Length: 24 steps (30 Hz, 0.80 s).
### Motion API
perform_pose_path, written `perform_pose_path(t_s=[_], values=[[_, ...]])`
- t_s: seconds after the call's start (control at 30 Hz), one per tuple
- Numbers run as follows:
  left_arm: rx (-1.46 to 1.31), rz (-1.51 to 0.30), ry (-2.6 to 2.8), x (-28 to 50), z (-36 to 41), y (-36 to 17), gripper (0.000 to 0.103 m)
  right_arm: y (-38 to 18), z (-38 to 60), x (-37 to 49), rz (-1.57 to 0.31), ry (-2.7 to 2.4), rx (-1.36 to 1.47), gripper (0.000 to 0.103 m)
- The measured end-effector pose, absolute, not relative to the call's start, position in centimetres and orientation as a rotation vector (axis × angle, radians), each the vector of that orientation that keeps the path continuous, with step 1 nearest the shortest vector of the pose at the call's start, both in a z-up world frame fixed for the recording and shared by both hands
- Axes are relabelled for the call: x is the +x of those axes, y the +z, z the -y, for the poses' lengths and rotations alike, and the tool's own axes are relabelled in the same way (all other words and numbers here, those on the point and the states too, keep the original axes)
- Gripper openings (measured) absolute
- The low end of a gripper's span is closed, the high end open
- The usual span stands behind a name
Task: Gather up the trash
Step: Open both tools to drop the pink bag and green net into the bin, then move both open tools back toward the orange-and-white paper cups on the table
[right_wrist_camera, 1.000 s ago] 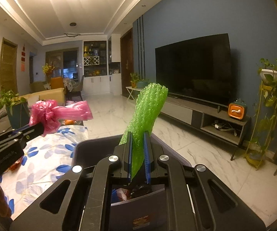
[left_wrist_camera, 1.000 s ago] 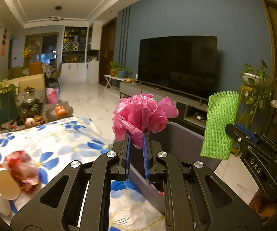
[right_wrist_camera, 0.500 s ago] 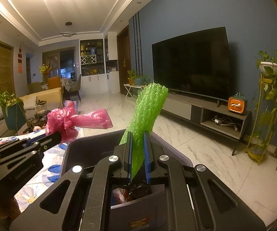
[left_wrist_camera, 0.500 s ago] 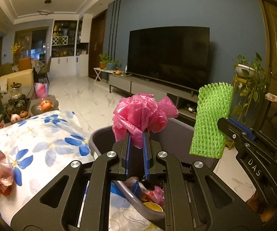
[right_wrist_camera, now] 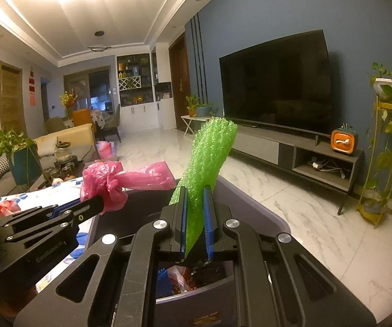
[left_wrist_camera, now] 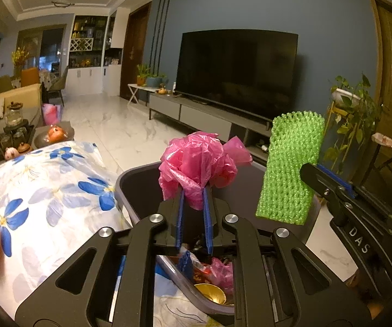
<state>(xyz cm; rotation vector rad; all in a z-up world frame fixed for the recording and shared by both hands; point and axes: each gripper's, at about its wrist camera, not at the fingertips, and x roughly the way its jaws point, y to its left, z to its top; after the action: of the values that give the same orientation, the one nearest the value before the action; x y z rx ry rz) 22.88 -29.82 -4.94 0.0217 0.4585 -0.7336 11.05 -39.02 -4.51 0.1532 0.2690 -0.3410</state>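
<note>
- My left gripper [left_wrist_camera: 194,201] is opening, pink bag [left_wrist_camera: 200,160] between the pads, above the bin [left_wrist_camera: 138,190].
- My right gripper [right_wrist_camera: 196,218] pinches the green net [right_wrist_camera: 206,163] over it.
- Risk: the light bag clings or drifts past the rim.

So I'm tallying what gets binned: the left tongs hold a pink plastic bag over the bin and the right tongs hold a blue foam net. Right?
Not quite: the foam net in the right tongs is green, not blue, as the right wrist view shows. The left tongs do hold the pink plastic bag over the bin.
</note>
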Motion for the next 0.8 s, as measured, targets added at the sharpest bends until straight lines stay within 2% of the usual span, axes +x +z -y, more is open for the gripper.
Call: perform_pose_path(t_s=[0.1,0.27,0.33,0.37,0.47,0.6,0.67,0.8], values=[[0.019,-0.477,-0.754,23.2,29.8,-5.4,0.017,-4.7,39.4,11.3,-0.273,-0.342,0.160,0.013],[0.017,-0.464,-0.759,23.0,29.4,-5.8,0.038,-5.2,39.7,11.7,-0.285,-0.337,0.174,0.014],[0.012,-0.459,-0.750,22.8,29.1,-5.8,0.051,-5.2,39.7,11.7,-0.280,-0.339,0.169,0.020],[0.013,-0.455,-0.743,22.8,28.9,-5.8,0.054,-5.1,39.7,11.7,-0.281,-0.341,0.168,0.025],[0.006,-0.453,-0.717,22.8,28.0,-5.9,0.063,-5.2,39.7,11.8,-0.280,-0.346,0.168,0.029],[-0.016,-0.434,-0.643,22.3,26.0,-5.7,0.080,-5.3,39.7,11.6,-0.273,-0.353,0.178,0.042],[-0.018,-0.416,-0.610,21.8,24.9,-5.5,0.085,-5.3,39.4,11.2,-0.265,-0.359,0.178,0.052],[0.000,-0.382,-0.506,20.3,22.2,-5.4,0.091,-5.2,39.0,10.3,-0.247,-0.367,0.184,0.063]])
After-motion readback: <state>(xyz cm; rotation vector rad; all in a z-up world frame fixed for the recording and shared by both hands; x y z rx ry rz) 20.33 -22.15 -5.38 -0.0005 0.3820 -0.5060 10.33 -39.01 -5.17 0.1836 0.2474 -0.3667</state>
